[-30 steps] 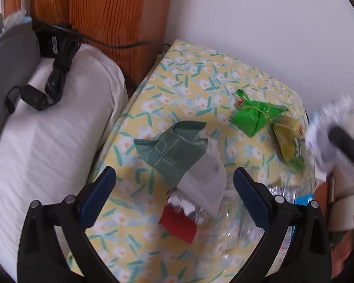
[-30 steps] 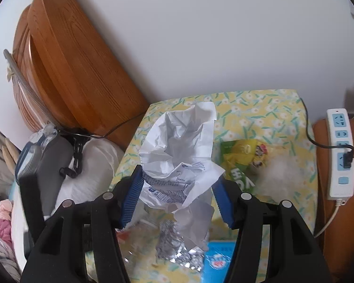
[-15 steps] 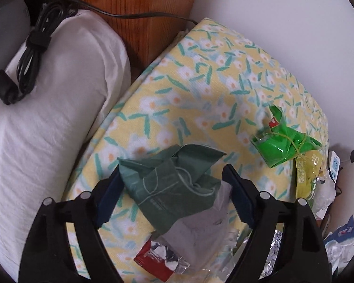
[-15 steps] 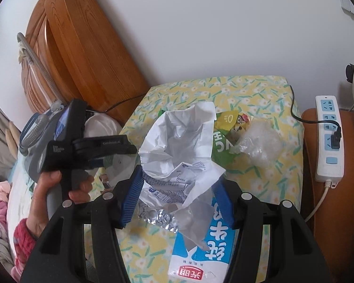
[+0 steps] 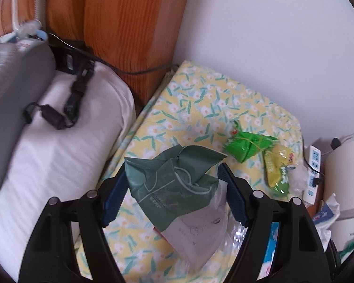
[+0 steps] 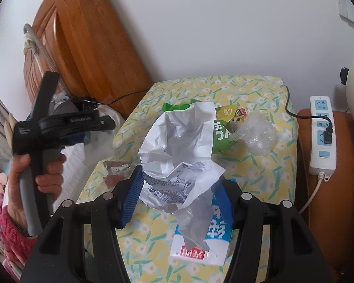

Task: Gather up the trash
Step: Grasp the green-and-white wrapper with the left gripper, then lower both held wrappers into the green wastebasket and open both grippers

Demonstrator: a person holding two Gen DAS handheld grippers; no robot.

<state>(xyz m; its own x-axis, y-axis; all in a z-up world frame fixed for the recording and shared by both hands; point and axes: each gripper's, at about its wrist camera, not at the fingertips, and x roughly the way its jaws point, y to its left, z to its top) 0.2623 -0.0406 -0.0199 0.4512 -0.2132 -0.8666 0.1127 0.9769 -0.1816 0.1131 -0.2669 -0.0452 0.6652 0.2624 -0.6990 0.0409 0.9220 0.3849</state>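
My left gripper (image 5: 173, 194) is shut on a dark green and white wrapper (image 5: 174, 184) and holds it above the yellow floral table (image 5: 200, 103). My right gripper (image 6: 177, 198) is shut on a crumpled white paper bag (image 6: 179, 146), held above the same table (image 6: 259, 172). On the table lie a bright green packet (image 5: 246, 145), a yellow-green snack bag (image 5: 277, 167), a blue and white carton (image 6: 201, 243), clear crumpled plastic (image 6: 257, 134) and a red foil wrapper (image 6: 115, 173). The left gripper also shows at the left of the right wrist view (image 6: 87, 127).
A white pillow (image 5: 49, 155) with a black cable and adapter (image 5: 75, 99) lies left of the table, before a wooden headboard (image 5: 120, 28). A white power strip (image 6: 322, 134) sits on an orange stool (image 6: 342, 188) to the right. A white wall stands behind.
My left gripper has closed on the green wrapper and lifted it off the table, drawing back. My right gripper keeps holding the white paper bag and has shifted slightly.
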